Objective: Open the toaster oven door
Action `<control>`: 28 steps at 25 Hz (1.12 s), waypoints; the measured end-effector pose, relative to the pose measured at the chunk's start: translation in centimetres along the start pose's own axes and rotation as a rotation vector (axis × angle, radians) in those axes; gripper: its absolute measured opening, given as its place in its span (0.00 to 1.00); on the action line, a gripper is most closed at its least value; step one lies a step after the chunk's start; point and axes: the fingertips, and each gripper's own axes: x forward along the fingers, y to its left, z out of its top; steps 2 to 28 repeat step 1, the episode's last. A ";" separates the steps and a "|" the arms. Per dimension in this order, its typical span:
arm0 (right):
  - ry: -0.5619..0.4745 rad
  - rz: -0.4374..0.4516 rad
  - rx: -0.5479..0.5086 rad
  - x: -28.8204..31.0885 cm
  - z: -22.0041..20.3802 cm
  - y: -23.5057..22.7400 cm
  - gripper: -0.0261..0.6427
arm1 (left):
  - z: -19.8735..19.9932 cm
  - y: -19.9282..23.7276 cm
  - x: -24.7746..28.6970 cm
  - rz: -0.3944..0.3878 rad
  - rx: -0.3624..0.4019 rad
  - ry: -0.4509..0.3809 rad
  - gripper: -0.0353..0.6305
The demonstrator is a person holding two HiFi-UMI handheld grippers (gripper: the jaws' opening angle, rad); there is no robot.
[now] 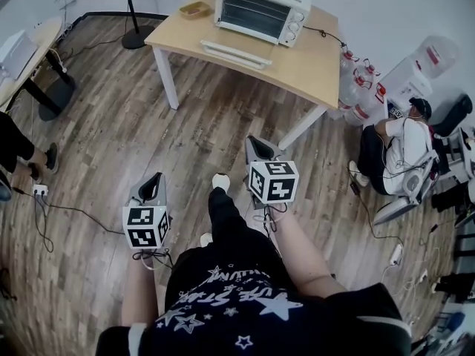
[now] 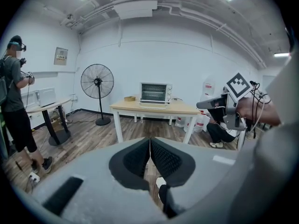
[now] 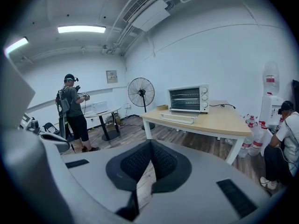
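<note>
Far across the room, the toaster oven (image 1: pixel 261 11) stands on the wooden table (image 1: pixel 319 61) with its door closed.
Well short of the table, the left gripper (image 1: pixel 152 184) and right gripper (image 1: pixel 257 145) are held side by side over the plank floor (image 1: pixel 111 139). Each has its jaws pressed together with nothing between them. A flat tray (image 1: pixel 235 53) lies on the near side of the oven, a small bowl (image 1: pixel 194 9) sits to its left, and a standing fan (image 1: pixel 136 39) is further left.
</note>
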 end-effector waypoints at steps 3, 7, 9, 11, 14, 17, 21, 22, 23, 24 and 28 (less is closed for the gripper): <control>-0.002 -0.001 -0.002 -0.3 -0.1 -0.1 0.04 | 0.1 -0.3 -0.1 -0.001 0.002 -0.003 0.09; -0.002 -0.001 -0.002 -0.3 -0.1 -0.1 0.04 | 0.1 -0.3 -0.1 -0.001 0.002 -0.003 0.09; -0.002 -0.001 -0.002 -0.3 -0.1 -0.1 0.04 | 0.1 -0.3 -0.1 -0.001 0.002 -0.003 0.09; -0.002 -0.001 -0.002 -0.3 -0.1 -0.1 0.04 | 0.1 -0.3 -0.1 -0.001 0.002 -0.003 0.09; -0.002 -0.001 -0.002 -0.3 -0.1 -0.1 0.04 | 0.1 -0.3 -0.1 -0.001 0.002 -0.003 0.09; -0.002 -0.001 -0.002 -0.3 -0.1 -0.1 0.04 | 0.1 -0.3 -0.1 -0.001 0.002 -0.003 0.09; -0.002 -0.001 -0.002 -0.3 -0.1 -0.1 0.04 | 0.1 -0.3 -0.1 -0.001 0.002 -0.003 0.09; -0.002 -0.001 -0.002 -0.3 -0.1 -0.1 0.04 | 0.1 -0.3 -0.1 -0.001 0.002 -0.003 0.09; -0.002 -0.001 -0.002 -0.3 -0.1 -0.1 0.04 | 0.1 -0.3 -0.1 -0.001 0.002 -0.003 0.09; -0.002 -0.001 -0.002 -0.3 -0.1 -0.1 0.04 | 0.1 -0.3 -0.1 -0.001 0.002 -0.003 0.09; -0.002 -0.001 -0.002 -0.3 -0.1 -0.1 0.04 | 0.1 -0.3 -0.1 -0.001 0.002 -0.003 0.09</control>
